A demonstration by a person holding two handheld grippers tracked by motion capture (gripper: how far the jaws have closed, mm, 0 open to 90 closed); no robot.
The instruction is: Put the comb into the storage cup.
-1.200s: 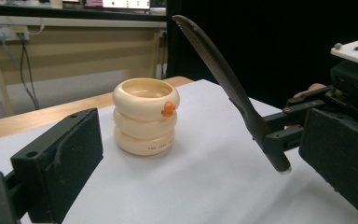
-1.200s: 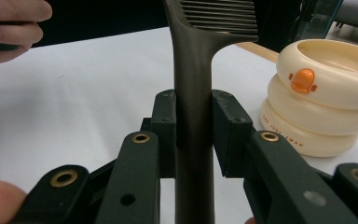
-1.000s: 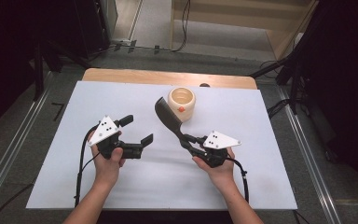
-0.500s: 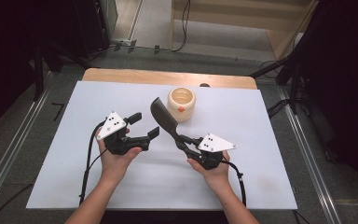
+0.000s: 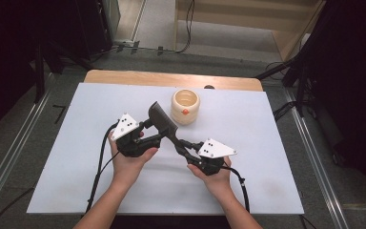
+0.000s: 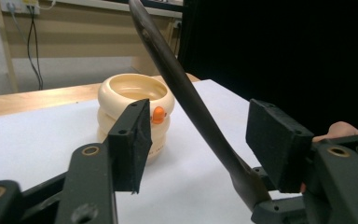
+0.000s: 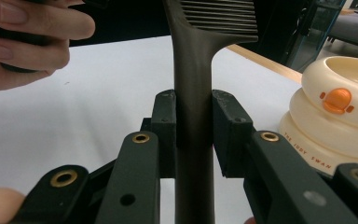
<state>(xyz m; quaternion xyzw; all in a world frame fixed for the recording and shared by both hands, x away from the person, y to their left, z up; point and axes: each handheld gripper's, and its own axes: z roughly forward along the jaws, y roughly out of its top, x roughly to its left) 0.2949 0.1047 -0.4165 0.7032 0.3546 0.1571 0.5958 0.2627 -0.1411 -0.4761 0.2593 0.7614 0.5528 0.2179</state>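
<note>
The right gripper [image 7: 193, 135] is clamped on the dark handle of a slotted spatula [image 7: 193, 93], its two black pads pressed flat against either side of the shaft, and in the high view the same right gripper [image 5: 185, 145] holds the spatula [image 5: 164, 123] so that its blade rises up and away toward the far left, tilted above the table. The left gripper [image 6: 205, 140] has its jaws spread wide apart, one on each side of the spatula's [image 6: 186, 98] shaft without touching it (the handle runs diagonally through the gap, closer to the right-hand pad). From above, the left gripper [image 5: 148, 135] sits just beside the blade end of the spatula, with the person's left hand [image 5: 128, 157] wrapped around its body and the right hand [image 5: 214, 171] under the other gripper; the two grippers face each other, near together over the middle of the white table cover [image 5: 66, 157]. Just beyond the spatula's blade stands a cream-coloured ringed cup [image 5: 185, 106] with a small orange beak-like knob on its side, upright and open at the top; it is close to the blade but whether they touch cannot be told. The cup [image 7: 335, 116] bears small printed lettering on its lower ring, and it appears behind the left jaws too [image 6: 135, 105]. A wooden table edge [image 5: 171, 78] shows at the far side of the white cover.
</note>
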